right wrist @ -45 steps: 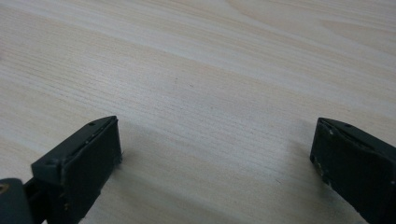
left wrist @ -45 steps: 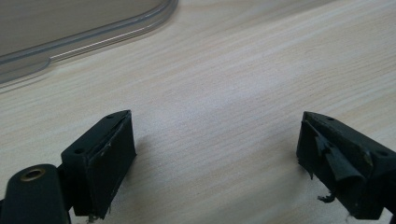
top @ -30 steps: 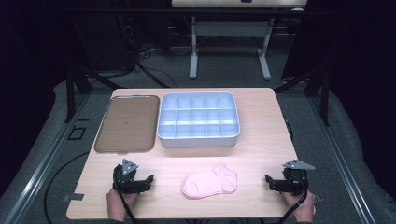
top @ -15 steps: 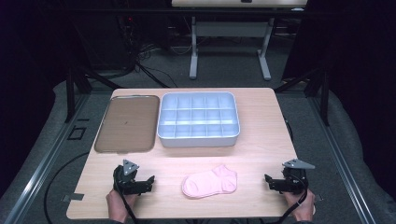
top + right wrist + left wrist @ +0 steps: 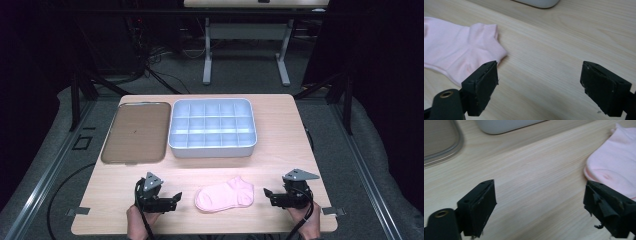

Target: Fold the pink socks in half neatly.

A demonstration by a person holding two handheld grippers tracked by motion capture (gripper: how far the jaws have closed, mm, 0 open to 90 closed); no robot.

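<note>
Lying flat on the wooden table [image 5: 280, 130], near its front edge, between the two grippers: pink sock [image 5: 225, 194]. Left gripper [image 5: 176, 199] just beside the sock's toe end, pointing at it, jaws wide apart after closing a little, nothing between them but bare wood; sock edge seen behind the right-hand jaw in the left gripper view, touching or not cannot tell. Right gripper [image 5: 265, 192] just beside the cuff end, jaws likewise spread though narrowing a little, not gripping; sock past the left-hand jaw there. Behind: compartment tray [image 5: 212, 149] and brown tray [image 5: 136, 159].
</note>
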